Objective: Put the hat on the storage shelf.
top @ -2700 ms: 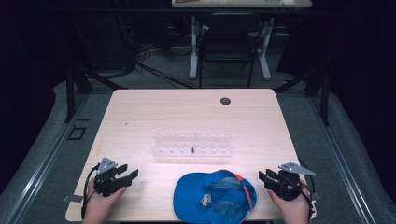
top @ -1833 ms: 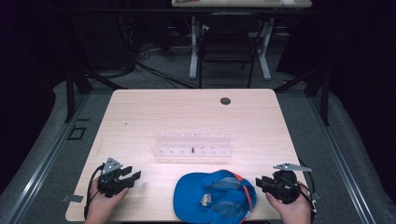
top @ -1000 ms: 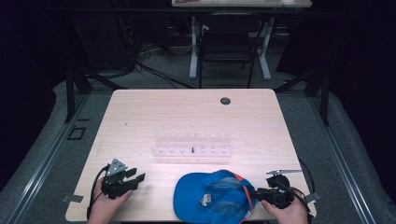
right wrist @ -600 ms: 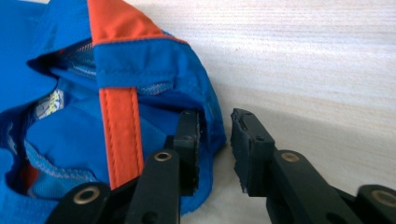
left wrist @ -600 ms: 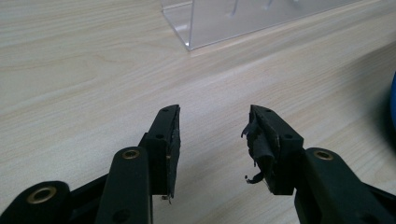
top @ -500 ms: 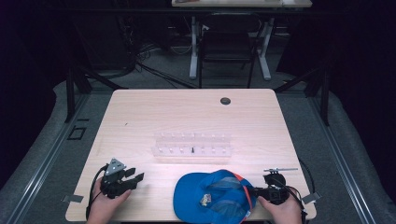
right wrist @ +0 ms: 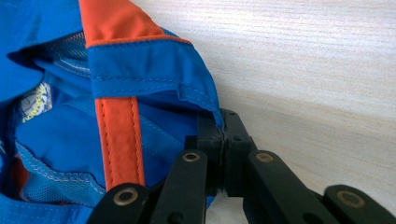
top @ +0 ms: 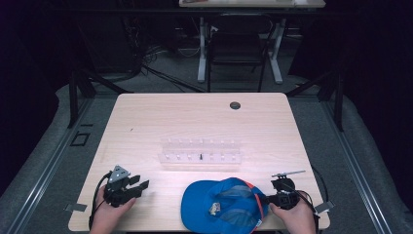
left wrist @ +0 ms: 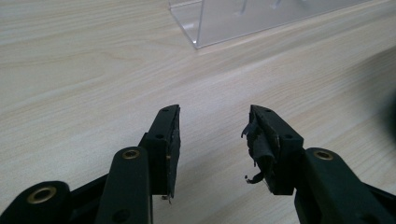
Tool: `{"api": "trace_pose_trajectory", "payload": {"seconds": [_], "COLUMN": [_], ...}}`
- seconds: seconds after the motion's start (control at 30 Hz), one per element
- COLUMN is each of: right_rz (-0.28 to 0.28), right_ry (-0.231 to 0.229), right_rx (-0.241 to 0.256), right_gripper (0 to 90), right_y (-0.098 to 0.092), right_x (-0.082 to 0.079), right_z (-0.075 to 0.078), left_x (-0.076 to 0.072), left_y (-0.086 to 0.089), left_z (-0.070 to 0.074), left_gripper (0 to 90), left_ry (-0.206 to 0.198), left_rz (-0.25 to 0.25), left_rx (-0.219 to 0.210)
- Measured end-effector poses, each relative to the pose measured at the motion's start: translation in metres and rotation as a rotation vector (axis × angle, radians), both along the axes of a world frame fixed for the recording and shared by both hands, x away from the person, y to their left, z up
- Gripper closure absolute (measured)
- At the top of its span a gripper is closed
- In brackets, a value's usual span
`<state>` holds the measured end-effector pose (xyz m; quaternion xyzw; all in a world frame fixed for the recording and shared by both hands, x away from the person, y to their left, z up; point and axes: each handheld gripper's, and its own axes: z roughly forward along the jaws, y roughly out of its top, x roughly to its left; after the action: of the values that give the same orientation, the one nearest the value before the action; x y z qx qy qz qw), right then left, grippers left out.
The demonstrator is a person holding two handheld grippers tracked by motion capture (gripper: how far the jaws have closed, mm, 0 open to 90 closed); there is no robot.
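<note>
From above, the right hand-held gripper [top: 269, 199] has moved in to the blue cap [top: 221, 205] at the counter's [top: 146, 117] near edge; the left hand-held gripper [left wrist: 212, 140] stays open and empty, while the right gripper view shows jaws clamped on the cap's rim, ready for lifting.

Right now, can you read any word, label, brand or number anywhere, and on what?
No text reads clearly.
Tag inside the cap: yellow and white print, too blurred to read.
Clear rack: no lettering visible.
Table: a small dark mark, too small to read.
</note>
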<state>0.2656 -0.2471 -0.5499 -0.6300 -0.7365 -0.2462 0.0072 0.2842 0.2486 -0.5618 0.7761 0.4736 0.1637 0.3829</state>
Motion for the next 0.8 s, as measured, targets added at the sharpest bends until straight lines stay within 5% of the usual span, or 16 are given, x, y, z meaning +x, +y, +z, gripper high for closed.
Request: {"api": "trace_pose_trajectory", "payload": {"seconds": [0.5, 0.8], "right_rz": [0.060, 0.046], "right_ry": [0.074, 0.102], "right_rx": [-0.125, -0.192], "right_gripper": [88.7, 88.7], "right_y": [-0.006, -0.015], "right_x": [0.030, 0.053], "right_z": [0.030, 0.050], "left_x": [0.001, 0.001], "left_y": [0.002, 0.002], "left_z": [-0.001, -0.001], "left_gripper": [54.7, 54.9], "left_ry": [-0.003, 0.002], "left_rz": [0.005, 0.003], "left_rx": [0.004, 0.005]}}
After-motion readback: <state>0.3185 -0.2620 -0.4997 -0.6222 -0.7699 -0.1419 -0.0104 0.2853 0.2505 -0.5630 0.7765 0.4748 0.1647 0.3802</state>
